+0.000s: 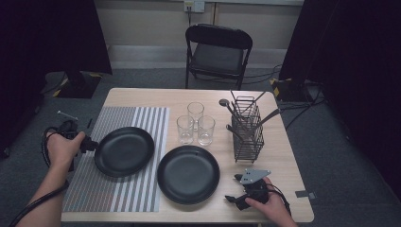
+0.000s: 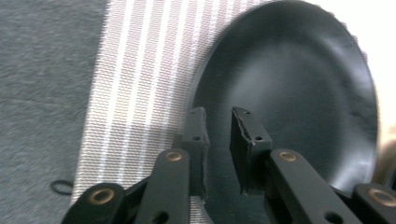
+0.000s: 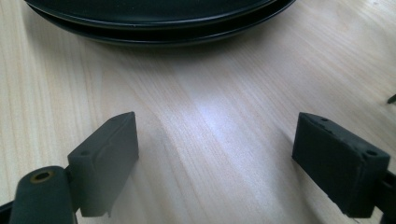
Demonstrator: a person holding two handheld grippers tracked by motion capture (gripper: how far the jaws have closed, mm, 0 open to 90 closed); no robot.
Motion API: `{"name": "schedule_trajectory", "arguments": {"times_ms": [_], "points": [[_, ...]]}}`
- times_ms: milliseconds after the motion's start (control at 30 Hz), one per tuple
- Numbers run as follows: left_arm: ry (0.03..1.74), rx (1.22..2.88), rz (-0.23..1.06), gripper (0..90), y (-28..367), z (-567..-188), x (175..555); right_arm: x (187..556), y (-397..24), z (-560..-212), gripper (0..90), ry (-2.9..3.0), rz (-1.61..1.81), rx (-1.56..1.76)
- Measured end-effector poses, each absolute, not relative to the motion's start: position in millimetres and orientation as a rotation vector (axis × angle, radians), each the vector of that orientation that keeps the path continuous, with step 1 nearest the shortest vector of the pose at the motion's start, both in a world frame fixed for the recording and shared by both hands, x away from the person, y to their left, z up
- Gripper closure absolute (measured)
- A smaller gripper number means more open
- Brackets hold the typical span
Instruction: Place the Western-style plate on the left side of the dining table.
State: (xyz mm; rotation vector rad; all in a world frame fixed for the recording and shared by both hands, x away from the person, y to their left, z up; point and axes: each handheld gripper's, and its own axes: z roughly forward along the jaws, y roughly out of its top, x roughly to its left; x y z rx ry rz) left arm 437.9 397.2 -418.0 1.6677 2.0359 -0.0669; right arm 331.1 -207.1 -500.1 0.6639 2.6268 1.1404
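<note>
The left claw (image 2: 218, 122) straddles the rim of the black plate (image 2: 299, 93) on the striped placemat (image 2: 140, 70), barely gripping, apparently positioning it there, while the right claw (image 3: 215, 158) waits spread beside the mat.

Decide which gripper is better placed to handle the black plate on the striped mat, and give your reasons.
Left. The left gripper is already at the rim of the plate on the mat, jaws astride its edge. The right gripper rests open beside the other plate.

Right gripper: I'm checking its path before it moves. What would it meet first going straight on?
Probably the near rim of the black plate ahead; bare table lies between it and the open right gripper.
</note>
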Motion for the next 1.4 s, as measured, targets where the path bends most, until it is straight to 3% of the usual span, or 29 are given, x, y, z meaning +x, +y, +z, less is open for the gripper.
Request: {"name": "schedule_trajectory", "arguments": {"times_ms": [1400], "points": [[1.743,1.721,-0.095,46.4,344,-404,421,331,-207,-500,13.7,2.625,1.140,0.666]]}}
